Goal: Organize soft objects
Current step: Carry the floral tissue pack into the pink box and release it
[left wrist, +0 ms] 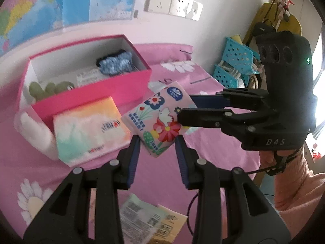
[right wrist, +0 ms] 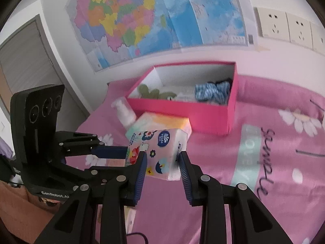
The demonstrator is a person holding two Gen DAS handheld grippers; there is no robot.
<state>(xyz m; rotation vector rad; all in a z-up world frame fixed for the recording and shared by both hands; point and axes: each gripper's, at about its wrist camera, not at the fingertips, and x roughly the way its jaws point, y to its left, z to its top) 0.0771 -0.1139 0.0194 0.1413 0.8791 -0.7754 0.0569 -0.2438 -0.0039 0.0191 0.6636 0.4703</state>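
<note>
A small pink flowered tissue pack (left wrist: 160,120) (right wrist: 160,154) hangs in the air above the pink bedspread. My right gripper (right wrist: 162,158) is shut on it, seen from the side in the left wrist view (left wrist: 183,109). My left gripper (left wrist: 157,142) is open, its fingers on either side of the pack's lower corner, not pressing it; it also shows in the right wrist view (right wrist: 121,152). A larger pastel tissue pack (left wrist: 89,130) (right wrist: 162,123) lies in front of the open pink box (left wrist: 113,93) (right wrist: 203,113), which holds a green plush toy (left wrist: 46,88) and a blue-white knitted item (left wrist: 115,63).
A white bottle (left wrist: 34,130) (right wrist: 125,112) lies left of the box. Paper packets (left wrist: 150,219) lie on the bed under my left gripper. Blue perforated baskets (left wrist: 235,65) stand past the bed's right end. A map-covered wall (right wrist: 142,20) is behind the box.
</note>
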